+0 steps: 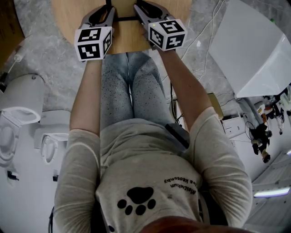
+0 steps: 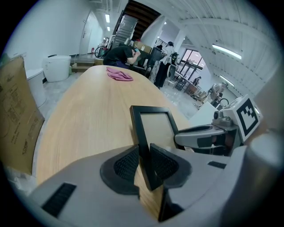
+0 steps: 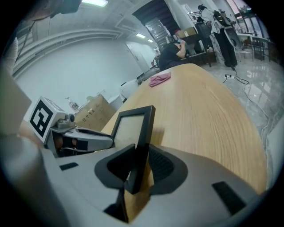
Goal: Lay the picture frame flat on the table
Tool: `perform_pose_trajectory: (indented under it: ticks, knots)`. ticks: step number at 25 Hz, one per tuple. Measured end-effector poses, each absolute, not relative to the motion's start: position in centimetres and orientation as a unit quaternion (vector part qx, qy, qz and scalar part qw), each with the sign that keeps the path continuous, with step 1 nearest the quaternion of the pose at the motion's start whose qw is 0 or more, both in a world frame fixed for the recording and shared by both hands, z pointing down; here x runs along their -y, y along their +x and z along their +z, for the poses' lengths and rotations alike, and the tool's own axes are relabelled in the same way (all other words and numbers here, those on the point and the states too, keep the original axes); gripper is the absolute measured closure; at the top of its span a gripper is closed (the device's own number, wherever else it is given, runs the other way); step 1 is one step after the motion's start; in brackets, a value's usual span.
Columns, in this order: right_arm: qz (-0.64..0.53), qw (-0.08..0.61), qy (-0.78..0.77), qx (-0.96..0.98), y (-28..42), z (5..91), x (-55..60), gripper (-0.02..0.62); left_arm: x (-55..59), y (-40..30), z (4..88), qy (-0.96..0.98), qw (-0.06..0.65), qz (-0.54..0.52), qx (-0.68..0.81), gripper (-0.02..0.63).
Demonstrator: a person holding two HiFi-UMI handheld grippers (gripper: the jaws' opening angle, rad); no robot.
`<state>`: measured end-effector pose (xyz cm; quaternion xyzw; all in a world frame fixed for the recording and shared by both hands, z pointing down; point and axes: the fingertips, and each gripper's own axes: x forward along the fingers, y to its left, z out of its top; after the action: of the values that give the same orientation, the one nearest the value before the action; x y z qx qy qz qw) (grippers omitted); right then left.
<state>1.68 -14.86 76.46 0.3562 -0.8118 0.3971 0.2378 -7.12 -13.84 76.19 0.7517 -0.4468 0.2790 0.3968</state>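
Note:
A black picture frame (image 1: 126, 18) stands upright on the round wooden table (image 1: 72, 18), and from above it shows as a thin dark bar between my two grippers. My left gripper (image 2: 144, 162) is shut on the frame's (image 2: 153, 128) left side edge, with both ribbed pads against it. My right gripper (image 3: 141, 164) has the frame's (image 3: 133, 128) other side edge between its jaws, which stand slightly apart from it. In the head view the left gripper (image 1: 110, 8) and right gripper (image 1: 138, 8) face each other across the frame.
A pink cloth (image 2: 119, 74) lies at the table's far end. Beyond it, people stand and sit by desks. A cardboard box (image 2: 15, 115) leans beside the table on the left. A white slab (image 1: 250, 50) and cables lie on the floor to the right.

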Motion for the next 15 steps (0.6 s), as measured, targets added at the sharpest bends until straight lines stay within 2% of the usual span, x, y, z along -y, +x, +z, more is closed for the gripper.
perform_pose_trajectory:
  ticks: [15]
  knots:
    - [0.416,0.266,0.373,0.786,1.7,77.8,15.3,0.494,14.2,-7.2,77.7,0.736,0.424,0.289,0.441,0.515]
